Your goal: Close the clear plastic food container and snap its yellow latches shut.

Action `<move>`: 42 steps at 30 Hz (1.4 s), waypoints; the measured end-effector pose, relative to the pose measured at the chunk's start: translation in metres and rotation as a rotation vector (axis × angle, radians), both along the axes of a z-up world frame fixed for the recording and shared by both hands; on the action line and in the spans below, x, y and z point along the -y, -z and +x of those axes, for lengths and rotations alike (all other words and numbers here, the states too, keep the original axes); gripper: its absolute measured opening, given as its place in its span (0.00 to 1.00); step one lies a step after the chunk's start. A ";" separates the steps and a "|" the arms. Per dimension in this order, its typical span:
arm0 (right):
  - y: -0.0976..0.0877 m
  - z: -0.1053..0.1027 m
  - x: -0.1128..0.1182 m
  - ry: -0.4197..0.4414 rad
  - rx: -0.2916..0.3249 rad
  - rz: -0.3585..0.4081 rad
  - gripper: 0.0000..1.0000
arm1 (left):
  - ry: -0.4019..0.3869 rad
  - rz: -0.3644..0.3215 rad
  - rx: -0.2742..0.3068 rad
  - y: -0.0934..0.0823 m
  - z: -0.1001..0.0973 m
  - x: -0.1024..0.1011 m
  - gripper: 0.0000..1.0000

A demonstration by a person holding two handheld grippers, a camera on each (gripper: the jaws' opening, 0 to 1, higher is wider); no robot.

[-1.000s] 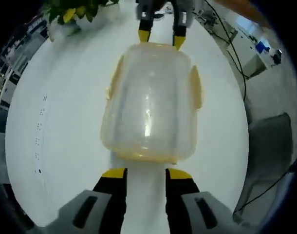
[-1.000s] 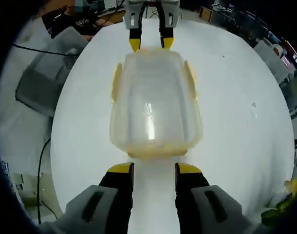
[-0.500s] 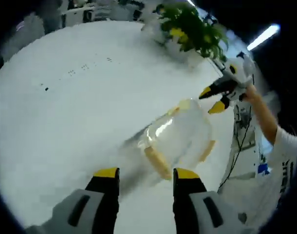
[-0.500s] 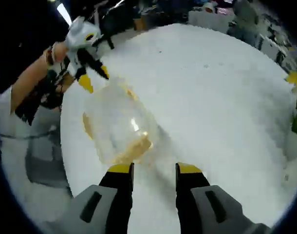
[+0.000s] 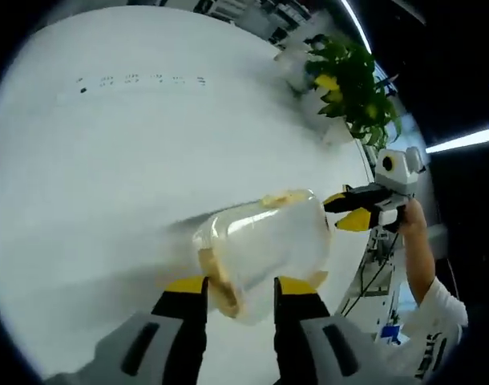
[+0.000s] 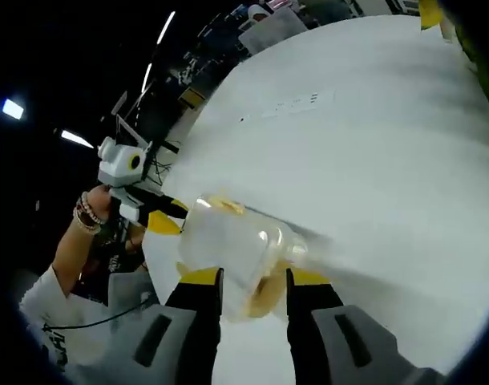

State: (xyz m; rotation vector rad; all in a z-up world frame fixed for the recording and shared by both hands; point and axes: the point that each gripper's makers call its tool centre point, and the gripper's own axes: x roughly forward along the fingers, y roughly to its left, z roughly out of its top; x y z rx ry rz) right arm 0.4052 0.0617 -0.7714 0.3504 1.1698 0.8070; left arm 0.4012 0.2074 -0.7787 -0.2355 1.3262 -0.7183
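Note:
The clear plastic container (image 5: 264, 241) lies lid-on over the white table (image 5: 108, 160), with pale yellow latches (image 5: 219, 281) at its ends and sides. In the left gripper view my left gripper (image 5: 241, 285) is open, and the container's near end sits between its tips. My right gripper (image 5: 350, 210) meets the far end, held by a hand (image 5: 411, 226). From the right gripper view, the container (image 6: 232, 245) pokes in between the tips of my open right gripper (image 6: 254, 277), while my left gripper (image 6: 166, 215) touches the opposite end.
A potted plant (image 5: 350, 76) with green and yellow leaves stands on the table's far side. The table's edge (image 5: 365, 172) runs close behind the container, with cables and floor beyond. A person's arm (image 6: 80, 237) and white sleeve lie off the table's side.
Both views have swung and rolled strongly. Each gripper has come up against its end of the container, which now reaches between the jaw tips. The jaw gaps look unchanged.

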 end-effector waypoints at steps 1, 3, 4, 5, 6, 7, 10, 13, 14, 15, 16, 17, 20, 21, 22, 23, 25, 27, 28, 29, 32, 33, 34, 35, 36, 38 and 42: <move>0.001 0.000 0.000 -0.003 0.001 -0.007 0.29 | 0.003 0.004 0.002 0.000 -0.001 0.000 0.24; 0.005 0.008 0.002 -0.004 -0.007 -0.014 0.29 | -0.023 0.006 -0.021 0.001 -0.002 0.001 0.24; 0.007 0.007 0.003 0.001 -0.017 -0.018 0.29 | -0.026 0.007 -0.032 0.001 -0.003 0.002 0.24; 0.008 0.007 0.002 0.000 -0.021 -0.023 0.29 | -0.028 0.013 -0.037 0.002 -0.004 0.002 0.24; 0.009 0.006 0.002 -0.005 -0.022 -0.023 0.29 | -0.023 0.015 -0.046 0.002 -0.007 0.003 0.24; 0.012 0.004 0.002 -0.006 -0.028 -0.049 0.29 | -0.023 0.024 -0.060 0.003 -0.009 0.004 0.23; 0.016 0.008 0.002 0.010 -0.039 -0.064 0.29 | -0.035 0.059 -0.057 0.007 -0.010 0.003 0.19; 0.017 0.016 0.003 0.023 -0.048 -0.055 0.29 | -0.055 0.048 -0.071 0.006 -0.007 0.003 0.19; 0.016 0.010 0.001 0.027 -0.045 -0.053 0.29 | -0.058 0.048 -0.072 0.006 -0.007 0.003 0.19; 0.016 0.008 0.001 0.029 -0.041 -0.052 0.29 | -0.063 0.050 -0.076 0.006 -0.004 0.002 0.19; 0.016 0.007 0.000 0.031 -0.042 -0.051 0.28 | -0.061 0.052 -0.075 0.006 -0.003 0.003 0.18; 0.017 0.006 0.000 0.037 -0.043 -0.046 0.28 | -0.060 0.053 -0.076 0.006 -0.001 0.002 0.18; 0.016 0.001 -0.001 0.055 -0.053 -0.035 0.27 | -0.068 0.047 -0.086 0.007 0.001 0.002 0.17; 0.016 0.002 -0.001 0.060 -0.056 -0.033 0.27 | -0.067 0.046 -0.083 0.007 0.002 0.001 0.17; 0.017 0.005 -0.001 0.065 -0.059 -0.033 0.27 | -0.068 0.046 -0.084 0.007 0.003 0.002 0.17; 0.016 0.004 -0.001 0.060 -0.056 -0.037 0.27 | -0.068 0.044 -0.083 0.008 0.005 0.001 0.16; 0.016 0.003 -0.002 0.061 -0.060 -0.040 0.26 | -0.079 0.039 -0.093 0.008 0.007 0.001 0.16; 0.016 0.001 -0.003 0.063 -0.067 -0.040 0.26 | -0.082 0.038 -0.095 0.008 0.009 0.001 0.15; 0.016 -0.002 -0.004 0.076 -0.083 -0.034 0.26 | -0.108 0.022 -0.104 0.008 0.011 0.005 0.14; 0.016 -0.001 -0.004 0.078 -0.081 -0.029 0.24 | -0.098 0.021 -0.101 0.006 0.012 0.005 0.14; 0.018 -0.004 -0.006 0.076 -0.082 -0.025 0.25 | -0.083 0.024 -0.092 0.007 0.016 0.007 0.14; 0.019 -0.005 -0.006 0.080 -0.083 -0.022 0.25 | -0.076 0.025 -0.086 0.007 0.016 0.006 0.14; 0.019 -0.005 -0.005 0.079 -0.082 -0.019 0.25 | -0.076 0.023 -0.085 0.007 0.016 0.005 0.14; 0.020 -0.005 -0.005 0.081 -0.085 -0.012 0.25 | -0.072 0.020 -0.082 0.006 0.015 0.005 0.15; 0.019 -0.005 -0.005 0.080 -0.084 -0.010 0.25 | -0.067 0.016 -0.075 0.006 0.015 0.004 0.15; 0.019 -0.005 -0.005 0.072 -0.075 -0.010 0.26 | -0.059 0.015 -0.068 0.006 0.015 0.003 0.16; 0.018 -0.005 -0.004 0.085 -0.079 -0.003 0.27 | -0.054 0.018 -0.058 0.005 0.011 0.000 0.16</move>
